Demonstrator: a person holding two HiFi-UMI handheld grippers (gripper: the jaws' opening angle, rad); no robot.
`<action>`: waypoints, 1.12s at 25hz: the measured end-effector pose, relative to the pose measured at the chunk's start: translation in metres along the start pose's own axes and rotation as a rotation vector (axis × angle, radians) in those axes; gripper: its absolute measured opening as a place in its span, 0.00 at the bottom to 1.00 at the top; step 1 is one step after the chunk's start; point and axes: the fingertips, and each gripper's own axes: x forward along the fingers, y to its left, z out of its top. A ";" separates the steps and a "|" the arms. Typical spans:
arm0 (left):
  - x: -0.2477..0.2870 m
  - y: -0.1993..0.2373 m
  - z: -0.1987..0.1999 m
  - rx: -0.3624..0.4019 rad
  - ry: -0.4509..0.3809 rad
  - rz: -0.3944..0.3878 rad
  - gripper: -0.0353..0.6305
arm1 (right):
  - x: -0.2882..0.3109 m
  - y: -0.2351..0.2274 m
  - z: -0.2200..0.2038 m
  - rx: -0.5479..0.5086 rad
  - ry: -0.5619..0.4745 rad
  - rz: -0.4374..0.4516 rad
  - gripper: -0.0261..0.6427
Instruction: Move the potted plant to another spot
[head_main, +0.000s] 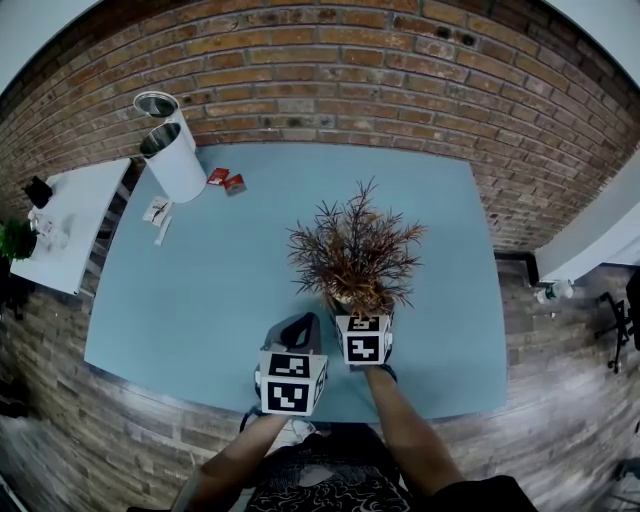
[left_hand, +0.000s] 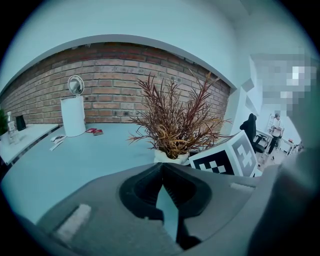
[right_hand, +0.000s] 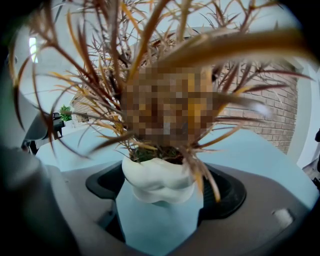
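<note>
The potted plant (head_main: 355, 250) has reddish-brown spiky leaves in a small white pot (right_hand: 157, 180) and stands near the front middle of the light blue table (head_main: 200, 290). My right gripper (head_main: 358, 312) reaches in from the front, and its jaws hug both sides of the pot, shut on it (right_hand: 159, 192). The leaves fill most of the right gripper view. My left gripper (head_main: 300, 328) sits just left of the plant, a little nearer the table's front edge. Its jaws (left_hand: 161, 167) are shut with nothing between them. From there the plant (left_hand: 172, 120) rises ahead to the right, beside the right gripper's marker cube (left_hand: 225, 157).
A white cylindrical bin (head_main: 172, 160) with a raised lid stands at the table's far left corner. Red packets (head_main: 226, 180) and white papers (head_main: 158, 212) lie beside it. A brick wall (head_main: 350, 70) runs behind the table. A white side table (head_main: 70, 220) stands at left.
</note>
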 end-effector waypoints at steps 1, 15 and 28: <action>-0.001 -0.001 -0.001 0.000 -0.001 -0.002 0.05 | -0.002 0.002 -0.001 0.001 0.001 0.003 0.73; -0.021 -0.009 -0.016 0.005 -0.004 -0.026 0.05 | -0.026 0.011 -0.013 0.001 0.007 -0.008 0.73; -0.040 -0.008 -0.030 0.016 -0.002 -0.068 0.05 | -0.044 0.019 -0.026 0.019 0.027 -0.028 0.73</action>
